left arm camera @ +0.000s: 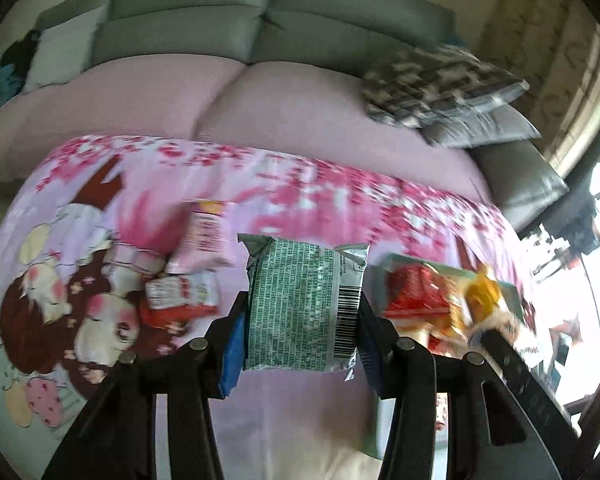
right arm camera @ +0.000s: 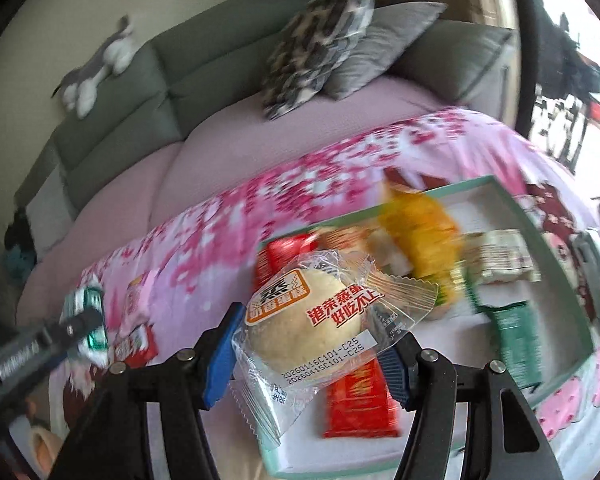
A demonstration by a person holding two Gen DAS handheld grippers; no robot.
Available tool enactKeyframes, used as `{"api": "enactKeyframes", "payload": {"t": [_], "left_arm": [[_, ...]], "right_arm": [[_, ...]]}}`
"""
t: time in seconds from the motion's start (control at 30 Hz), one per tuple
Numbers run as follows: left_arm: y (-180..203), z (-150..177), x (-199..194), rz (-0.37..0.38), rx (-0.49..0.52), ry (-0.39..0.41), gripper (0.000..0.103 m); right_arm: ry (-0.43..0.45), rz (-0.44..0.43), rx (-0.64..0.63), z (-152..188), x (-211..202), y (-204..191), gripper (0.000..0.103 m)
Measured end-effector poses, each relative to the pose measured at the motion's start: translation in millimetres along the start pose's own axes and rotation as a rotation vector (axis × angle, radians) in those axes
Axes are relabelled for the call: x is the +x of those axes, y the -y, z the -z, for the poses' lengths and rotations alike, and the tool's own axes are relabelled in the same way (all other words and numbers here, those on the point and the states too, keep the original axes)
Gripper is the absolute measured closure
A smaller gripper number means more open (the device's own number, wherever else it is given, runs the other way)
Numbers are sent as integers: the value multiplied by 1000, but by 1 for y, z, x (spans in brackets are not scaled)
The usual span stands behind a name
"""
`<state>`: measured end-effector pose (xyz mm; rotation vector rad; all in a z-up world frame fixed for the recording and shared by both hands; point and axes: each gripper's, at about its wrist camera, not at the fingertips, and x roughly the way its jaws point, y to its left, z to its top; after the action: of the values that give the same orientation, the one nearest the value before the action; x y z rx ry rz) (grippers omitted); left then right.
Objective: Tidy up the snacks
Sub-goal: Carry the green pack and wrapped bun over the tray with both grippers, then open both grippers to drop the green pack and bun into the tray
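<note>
Above floral-cloth counter (left arm camera: 284,184): your left hand-held gripper (left arm camera: 302,312) pinches green packet (left arm camera: 300,300), barcode on right side, print unreadable. Right hand-held gripper (right arm camera: 312,344) pinches clear-wrapped cake (right arm camera: 304,328), red Chinese lettering, code "C101-C25", over near-left end of mint tray (right arm camera: 556,248).

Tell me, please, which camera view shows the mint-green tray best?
The right wrist view: the mint-green tray lies open there, its far rim, right wall and white floor visible, with snacks inside. The left wrist view catches only a blurred strip of its rim behind red and yellow packets, partly hidden by the gripper.
</note>
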<state>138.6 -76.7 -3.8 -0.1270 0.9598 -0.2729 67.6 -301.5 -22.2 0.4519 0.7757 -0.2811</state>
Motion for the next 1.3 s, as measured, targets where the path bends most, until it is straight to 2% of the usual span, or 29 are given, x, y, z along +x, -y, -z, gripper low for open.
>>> {"api": "enactKeyframes", "payload": {"t": [0.13,0.33,0.7,0.97,1.3], "left_arm": [[34,10,6,34,86,-29,52],[77,29,20,46,208,-83,52],[121,65,51,28,368,-188,52],[117,66,61,2,354,-216,52],[117,69,70,-9,368,-238,52]], "right_arm": [[21,40,88,-11,-7,33,38],[56,99,196,-20,-18,77,38],[35,171,318,-21,-10,132,38],[5,187,307,-22,16,136,38],[-25,196,299,-21,20,135,37]]}}
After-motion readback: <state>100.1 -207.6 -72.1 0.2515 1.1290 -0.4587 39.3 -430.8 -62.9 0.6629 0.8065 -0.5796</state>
